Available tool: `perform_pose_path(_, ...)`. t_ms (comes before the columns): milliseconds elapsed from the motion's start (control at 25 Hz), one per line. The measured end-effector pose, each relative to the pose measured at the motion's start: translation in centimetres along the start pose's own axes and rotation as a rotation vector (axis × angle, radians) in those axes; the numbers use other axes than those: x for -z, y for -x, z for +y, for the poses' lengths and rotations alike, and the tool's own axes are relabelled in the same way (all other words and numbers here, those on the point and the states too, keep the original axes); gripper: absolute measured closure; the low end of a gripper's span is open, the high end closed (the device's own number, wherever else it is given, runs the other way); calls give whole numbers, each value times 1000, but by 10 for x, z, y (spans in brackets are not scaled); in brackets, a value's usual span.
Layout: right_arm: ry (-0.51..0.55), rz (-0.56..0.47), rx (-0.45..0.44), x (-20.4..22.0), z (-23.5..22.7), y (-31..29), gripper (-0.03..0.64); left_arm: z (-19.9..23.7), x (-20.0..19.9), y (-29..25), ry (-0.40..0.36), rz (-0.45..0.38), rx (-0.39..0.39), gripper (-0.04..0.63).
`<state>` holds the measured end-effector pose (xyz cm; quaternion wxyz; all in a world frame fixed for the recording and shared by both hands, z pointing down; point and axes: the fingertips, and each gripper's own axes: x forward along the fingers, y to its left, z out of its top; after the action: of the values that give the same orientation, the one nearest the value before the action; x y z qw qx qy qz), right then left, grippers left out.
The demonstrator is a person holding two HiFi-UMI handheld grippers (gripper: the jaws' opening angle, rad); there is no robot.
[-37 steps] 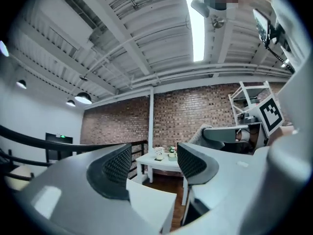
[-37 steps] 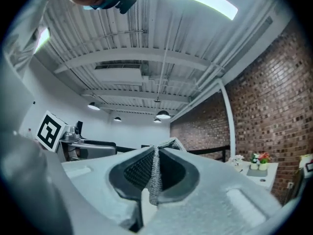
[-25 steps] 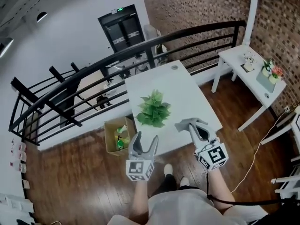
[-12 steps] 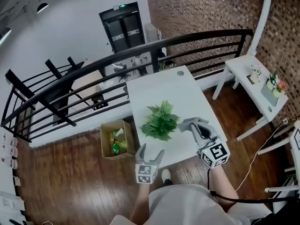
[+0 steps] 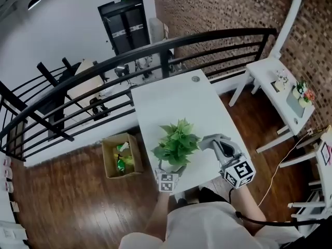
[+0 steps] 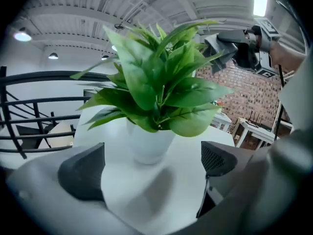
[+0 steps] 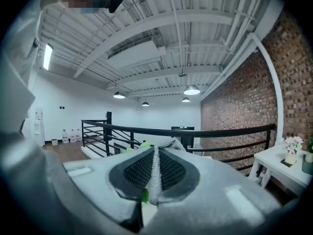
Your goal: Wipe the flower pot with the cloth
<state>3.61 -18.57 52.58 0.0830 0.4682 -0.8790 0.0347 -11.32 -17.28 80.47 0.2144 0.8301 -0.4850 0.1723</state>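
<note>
Left gripper: the left gripper [image 6: 151, 165] sat low at the table's near edge. Its jaws had just been opening and stood wide apart, with nothing pressed between the pads.
Likely reason: the spread jaws lined up on either side of the pot's base, probably to steady it for wiping.
Flower pot: the white flower pot [image 6: 149, 143] stood upright on the table just beyond the left gripper's open jaws, apart from both pads.
Plant: the green plant [image 5: 177, 141] spread over the pot's rim and hid most of the pot from above.
Right gripper: the right gripper [image 7: 154, 168] was held to the right of the plant, jaws closed on the cloth.
Cloth: the grey cloth [image 5: 207, 140] was pinched at one edge, its loose part near the leaves, seemingly ready to reach the pot.
Table: the white table [image 5: 176, 102] ran away from the person and was bare beyond the plant.
Floor: the dark wooden floor [image 5: 78, 201] held an open cardboard box [image 5: 120, 154] to the table's left.
Room: a black railing [image 5: 129, 61] curved past the far end. A white side table [image 5: 280, 87] stood at the right, and a brick wall [image 5: 218, 9] closed the far right.
</note>
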Motion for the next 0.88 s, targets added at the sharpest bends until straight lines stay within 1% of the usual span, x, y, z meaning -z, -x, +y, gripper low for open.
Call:
perform_pose_path(80,-10,16,12,3,-16,-5,618,7,-6,-14,14,-21,-22,-35)
perform_pose_path(200,13,24,11,-6,-34,-7,618,16,-20,-26,16,-53,-87,-35)
perform_pose_path(280,13,32,14,-6,-44,-6,618,14,-23,-35,24,-62,-88,-35)
perform_pose_path(360,-2,40,20,0,-54,-5,618,13,-26,-41,6,-63,-99,-35)
perform_pose_path(440,-9,47,23,6,-61,-4,618,11,-37,-45,-12,-71,-111,-30)
perform_pose_path(520,-14,47,28,8,-67,-4,618,9,-44,-51,-11,-67,-100,58)
perform_pose_path(600,-13,44,29,6,-71,-4,618,9,-47,-55,7,-56,-85,61)
perform_pose_path(680,-8,40,27,4,-76,-4,618,11,-53,-56,49,-47,-64,68)
perform_pose_path(760,-6,34,27,2,-83,-3,618,14,-59,-56,120,-36,-44,72)
perform_pose_path(840,-6,27,27,1,-90,-2,618,18,-64,-55,222,-24,-29,75)
perform_pose_path(880,-9,23,27,1,-92,-2,618,22,-67,-54,286,-22,-20,75)
